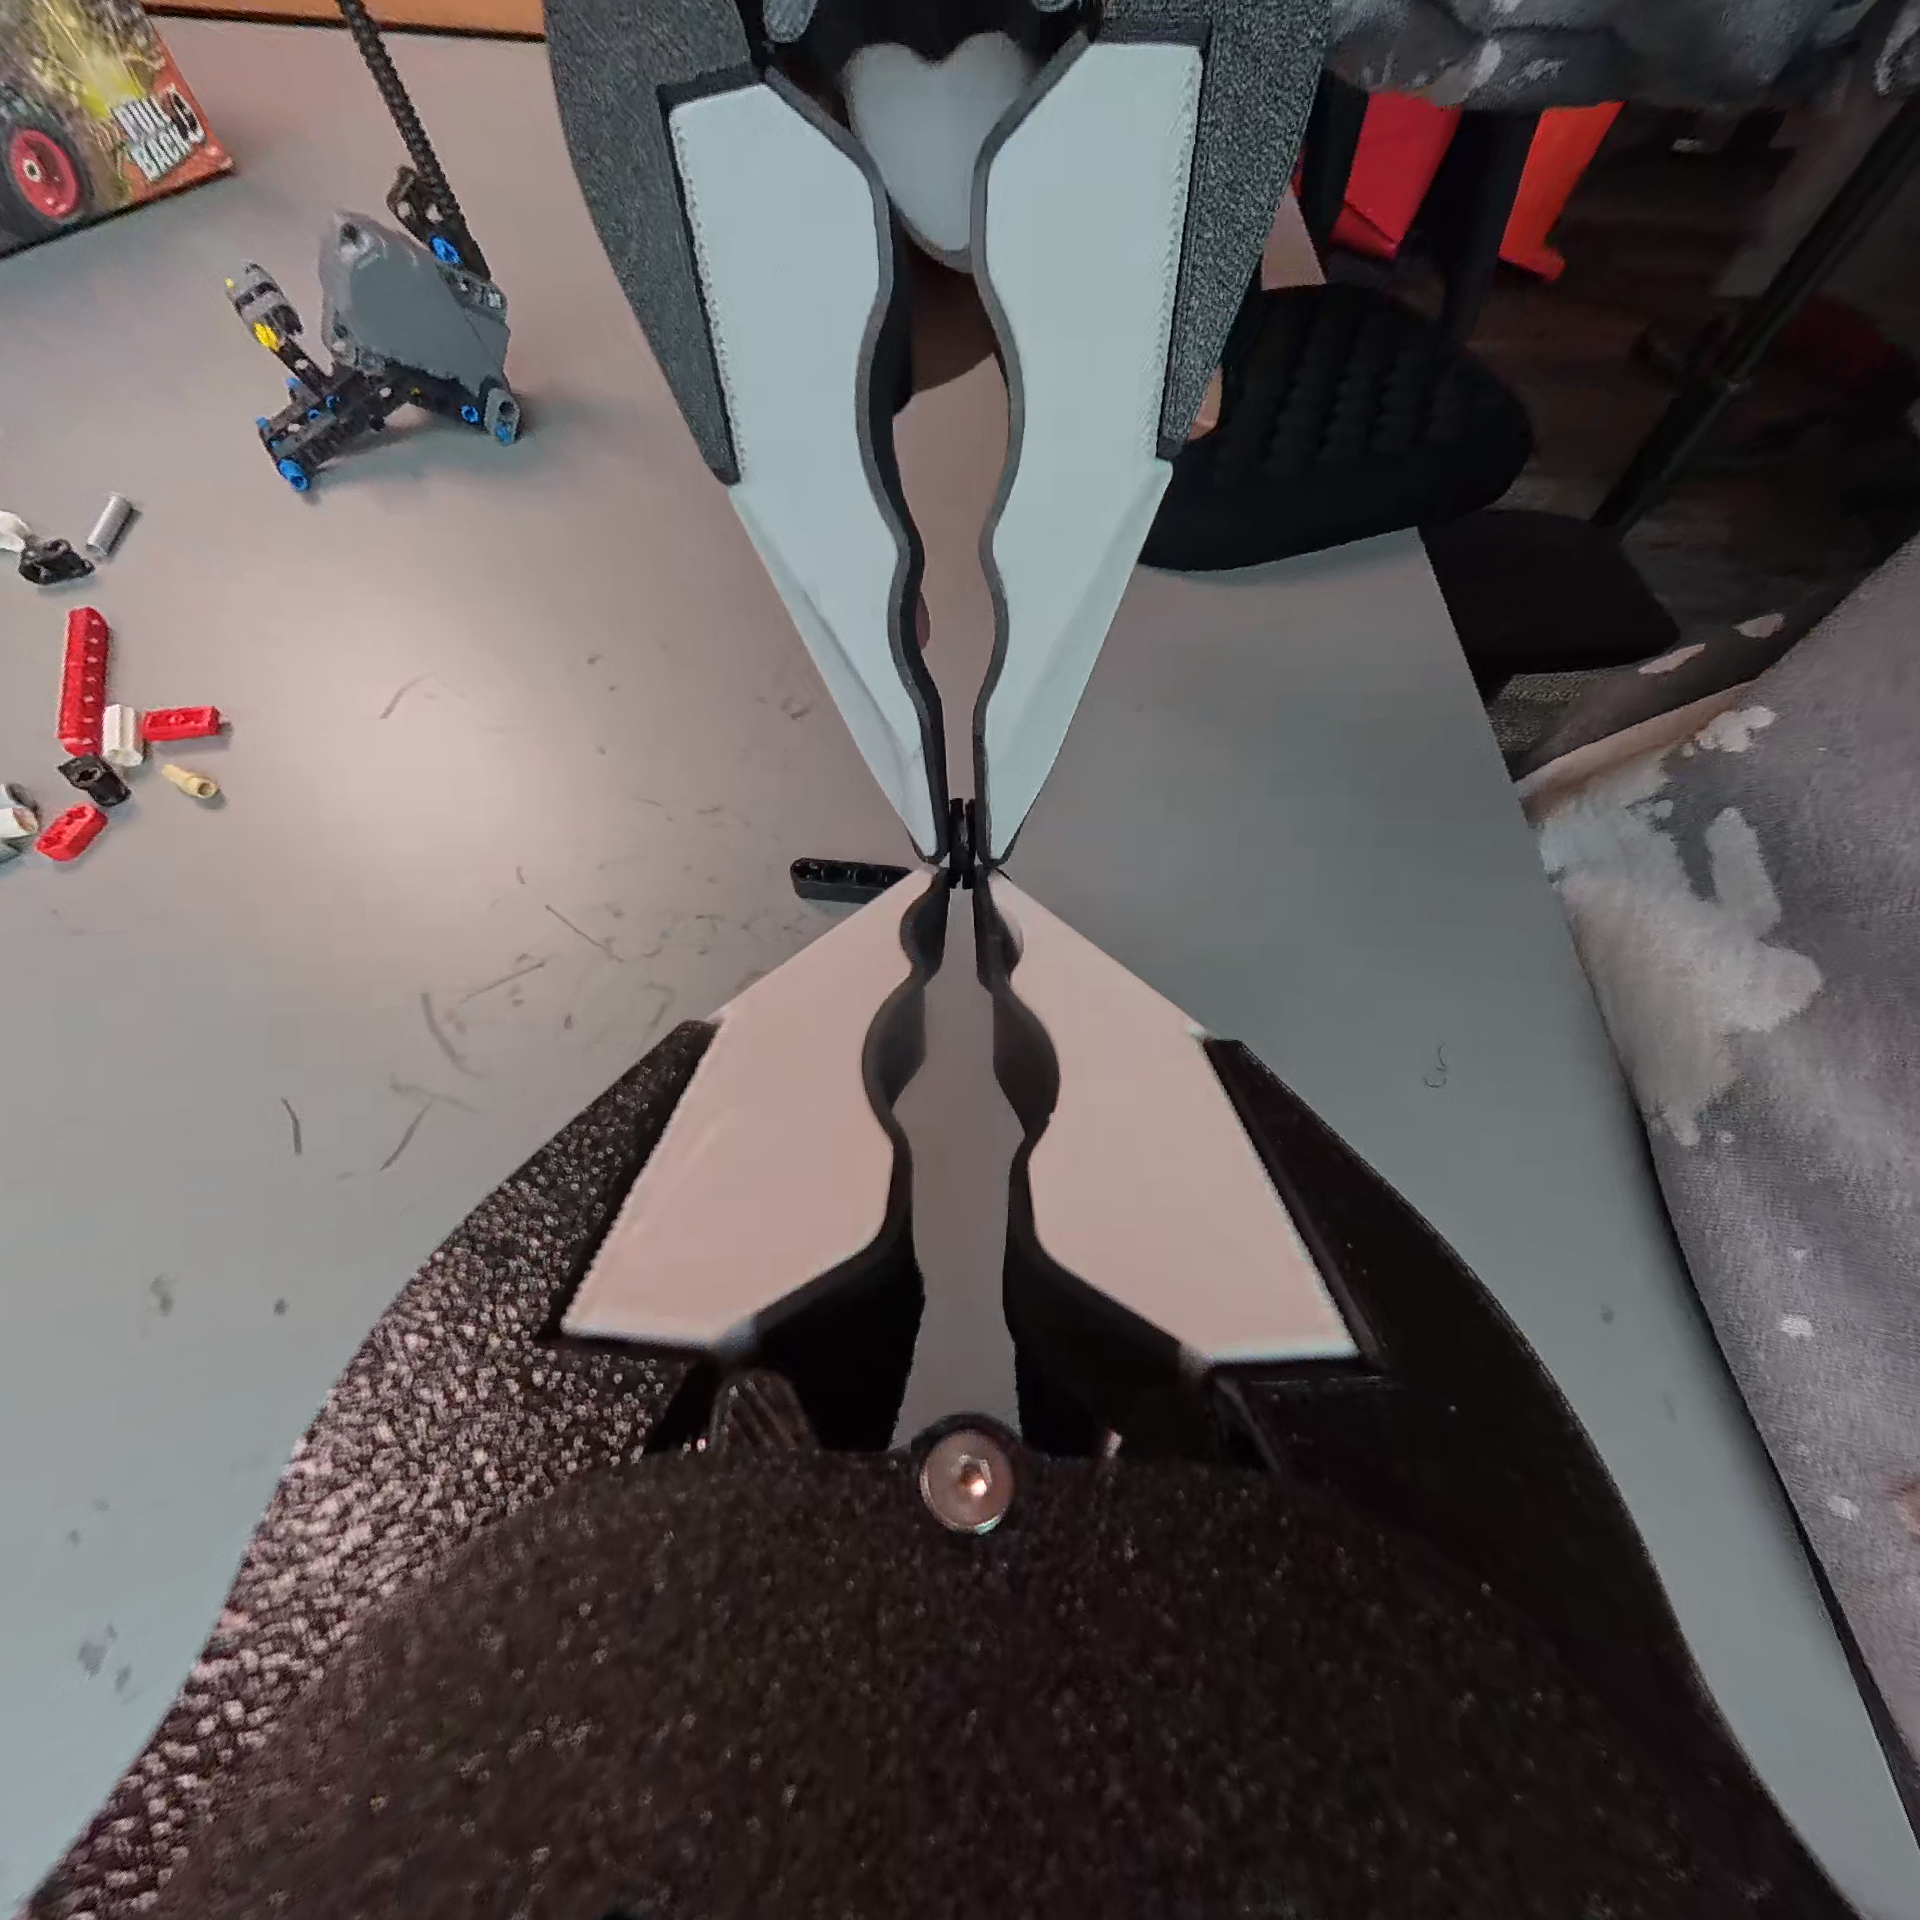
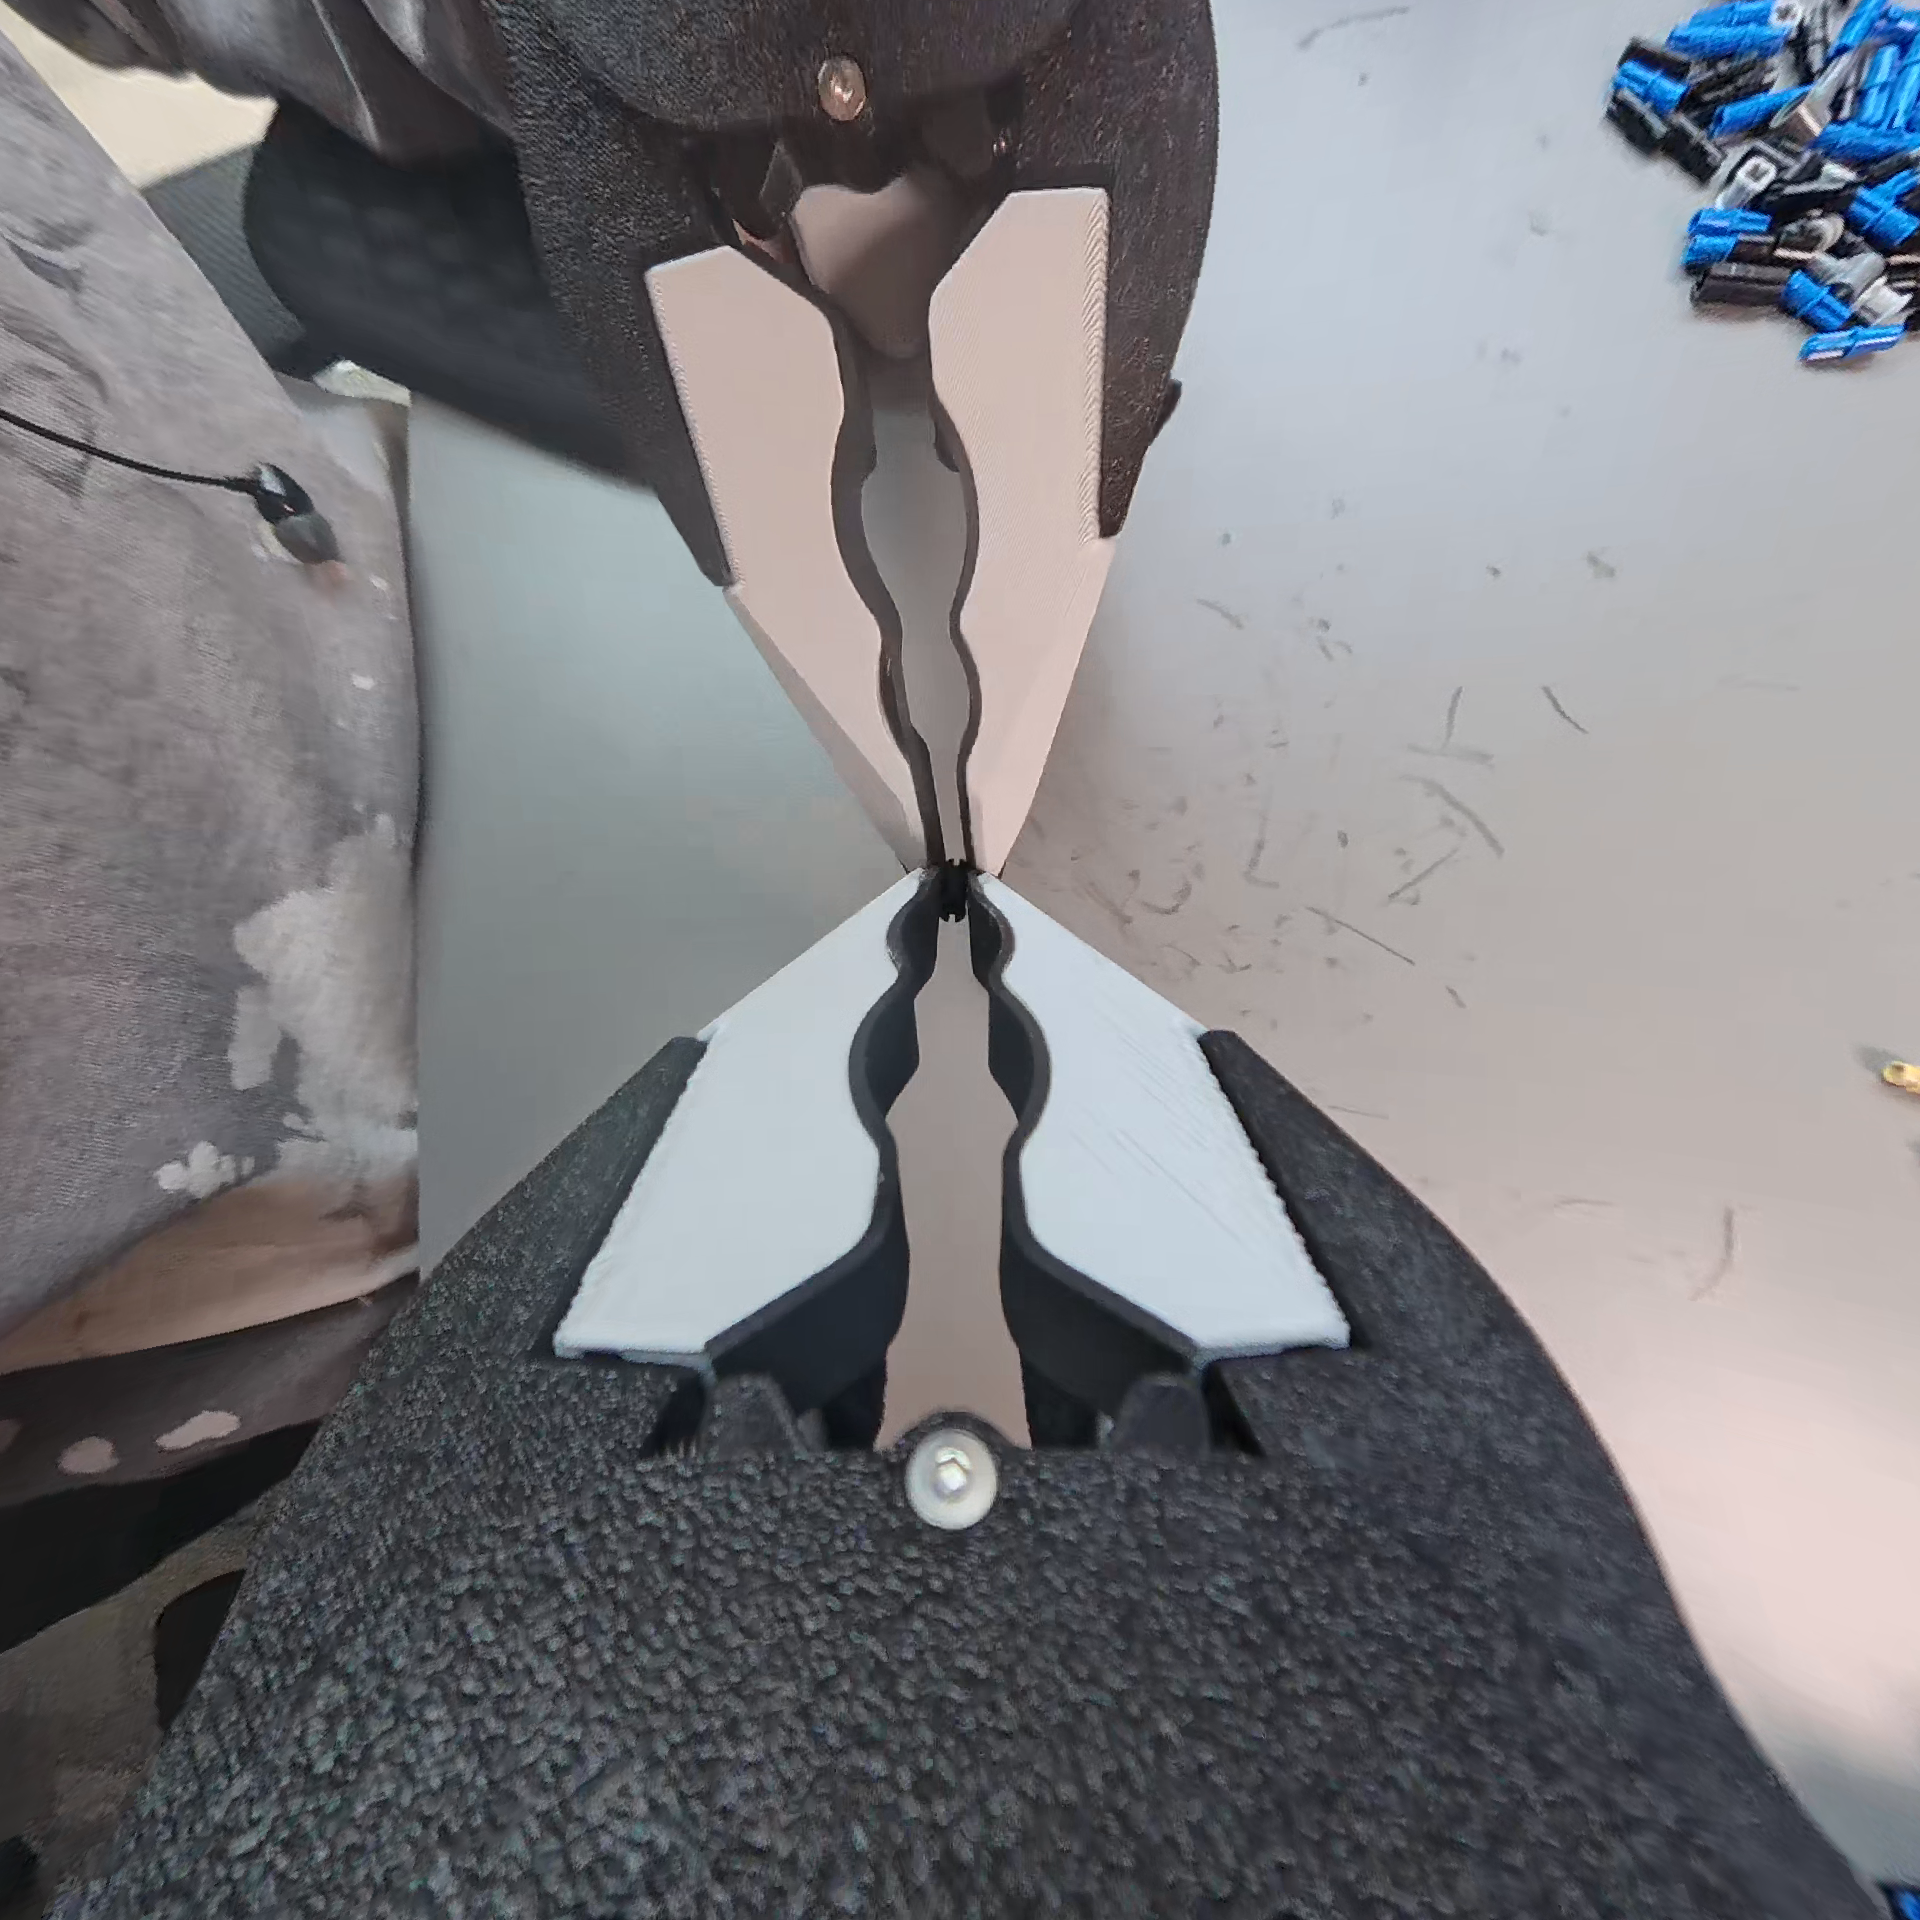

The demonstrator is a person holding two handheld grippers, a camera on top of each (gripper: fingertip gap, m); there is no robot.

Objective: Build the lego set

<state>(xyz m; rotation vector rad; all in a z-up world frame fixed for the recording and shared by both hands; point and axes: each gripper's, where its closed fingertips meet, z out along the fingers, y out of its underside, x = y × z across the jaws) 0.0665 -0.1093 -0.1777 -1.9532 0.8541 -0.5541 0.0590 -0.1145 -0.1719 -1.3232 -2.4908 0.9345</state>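
Observation:
My left gripper and right gripper meet tip to tip above the grey table. Both are shut, and a small black lego piece is pinched where the tips meet. It shows as a tiny notched black end in the right wrist view. I cannot tell whether it is one piece or two joined. A short black beam sticks out to the left just beside the tips. I cannot tell whether it is held or lies on the table. The right gripper comes in from the top of the left view.
A partly built grey and black model and the set's box stand at the far left. Loose red, white and black pieces lie nearer. A pile of blue and black pins lies far right. The table edge borders a person's grey garment. Less than 4 cm separates the two grippers' tips.

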